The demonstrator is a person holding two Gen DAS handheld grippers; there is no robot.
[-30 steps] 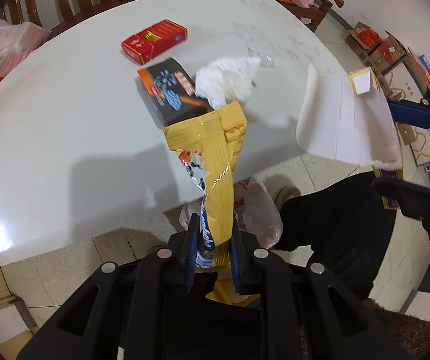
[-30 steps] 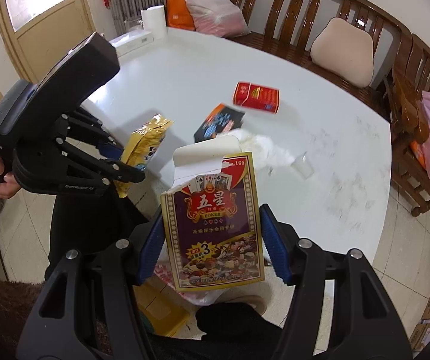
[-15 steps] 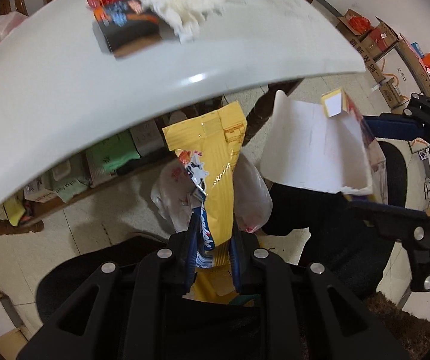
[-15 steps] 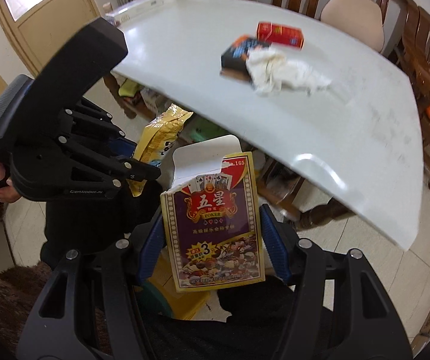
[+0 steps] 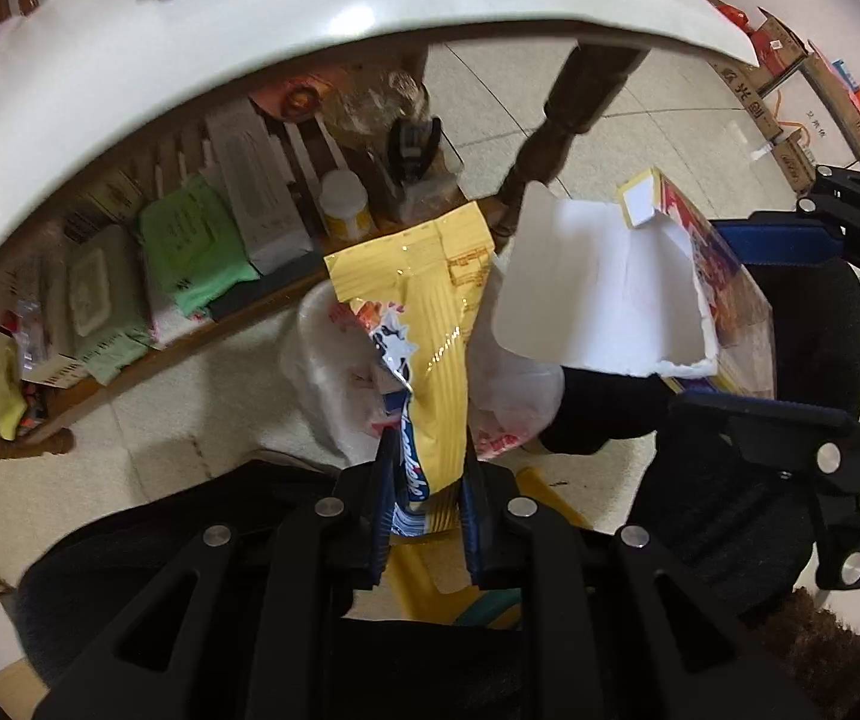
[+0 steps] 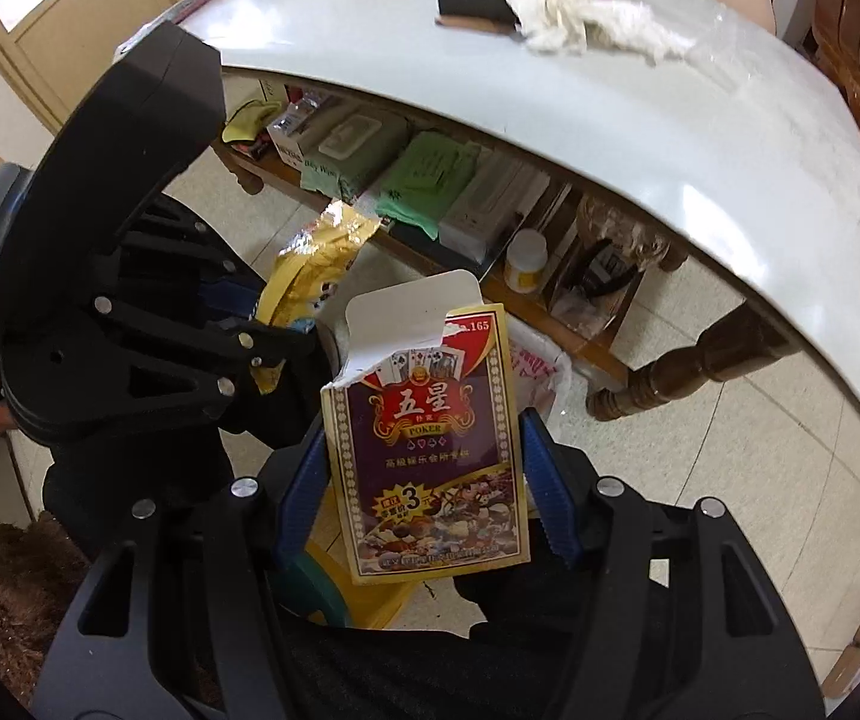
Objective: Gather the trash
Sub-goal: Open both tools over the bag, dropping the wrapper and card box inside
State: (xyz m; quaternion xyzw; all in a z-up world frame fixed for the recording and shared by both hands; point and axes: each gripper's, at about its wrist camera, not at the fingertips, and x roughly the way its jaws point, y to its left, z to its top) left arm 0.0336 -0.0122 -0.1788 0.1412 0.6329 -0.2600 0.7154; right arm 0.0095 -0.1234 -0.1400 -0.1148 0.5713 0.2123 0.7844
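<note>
Wrapper (image 5: 430,324) clamped in left tongs (image 5: 424,501); card box (image 6: 430,450) face visible only from right tongs (image 6: 427,489), gripping it.

Both grippers, the left gripper (image 5: 424,501) with the yellow wrapper (image 5: 430,324) and the right gripper (image 6: 427,489) with the card box (image 6: 430,450), descended from above the table (image 6: 730,138) to below its edge, toward 6 o'clock.

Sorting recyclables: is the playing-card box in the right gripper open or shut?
Open: the card box has its torn white top flap standing up.
</note>
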